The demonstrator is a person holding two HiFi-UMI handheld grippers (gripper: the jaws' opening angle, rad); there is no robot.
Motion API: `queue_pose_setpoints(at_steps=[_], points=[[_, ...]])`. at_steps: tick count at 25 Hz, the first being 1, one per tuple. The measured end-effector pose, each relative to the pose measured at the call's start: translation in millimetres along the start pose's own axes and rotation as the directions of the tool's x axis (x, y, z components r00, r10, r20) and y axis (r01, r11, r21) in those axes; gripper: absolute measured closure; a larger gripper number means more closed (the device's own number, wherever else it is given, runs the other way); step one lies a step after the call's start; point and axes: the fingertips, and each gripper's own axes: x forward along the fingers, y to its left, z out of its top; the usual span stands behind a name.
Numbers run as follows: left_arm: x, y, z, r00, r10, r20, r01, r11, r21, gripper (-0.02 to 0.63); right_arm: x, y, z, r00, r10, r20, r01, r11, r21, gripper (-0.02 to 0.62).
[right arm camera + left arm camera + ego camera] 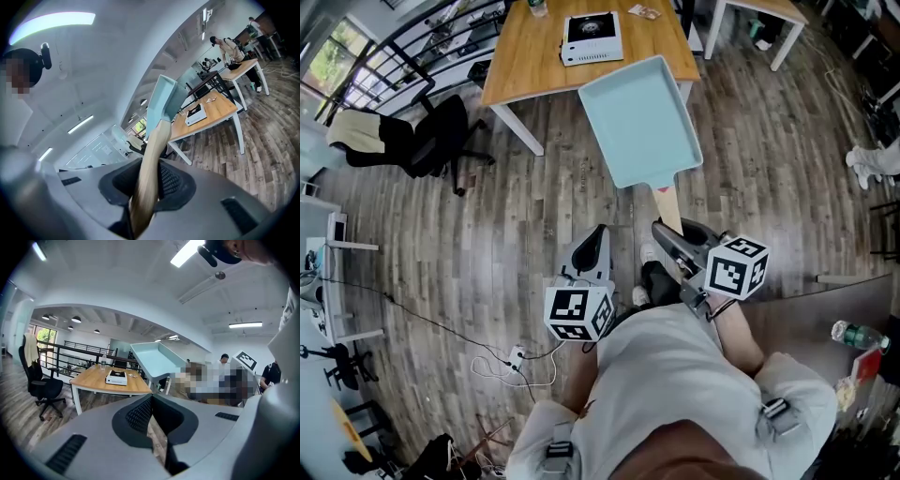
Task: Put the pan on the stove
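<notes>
Currently the right gripper (673, 232) is held forward, tipped slightly down, jaws clamped on the pale wooden handle (668, 202) of the light-blue rectangular pan (642, 117). The pan is airborne, overlapping the wooden table's (525, 56) near corner, short of the white tabletop stove (592, 37). The left gripper (598, 232) is closed, empty, over open plank floor (534, 216).

The right claw (672, 231) hides the pan (642, 117) handle's end.

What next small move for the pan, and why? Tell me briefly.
Probably carry the pan forward, toward the stove: the right gripper is shut on its wooden handle, and the pan hangs in the air short of the stove, which sits on the table.
</notes>
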Motion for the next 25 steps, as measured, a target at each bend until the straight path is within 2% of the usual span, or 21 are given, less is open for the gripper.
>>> queue_pose_setpoints(at_steps=[12, 20, 25], points=[[72, 51, 39, 0.997, 0.071, -0.015, -0.071, 0.997, -0.016, 0.588, 66, -34, 62, 0.996, 0.053, -0.066, -0.054, 0.998, -0.013, 0.502], [119, 71, 68, 0.994, 0.111, -0.005, -0.111, 0.994, -0.011, 0.588, 98, -58, 102, 0.992, 0.098, -0.083, -0.099, 0.995, -0.013, 0.502], [141, 74, 84, 0.994, 0.108, 0.013, -0.108, 0.994, 0.000, 0.588, 110, -69, 121, 0.990, 0.110, -0.084, -0.111, 0.994, -0.015, 0.502]])
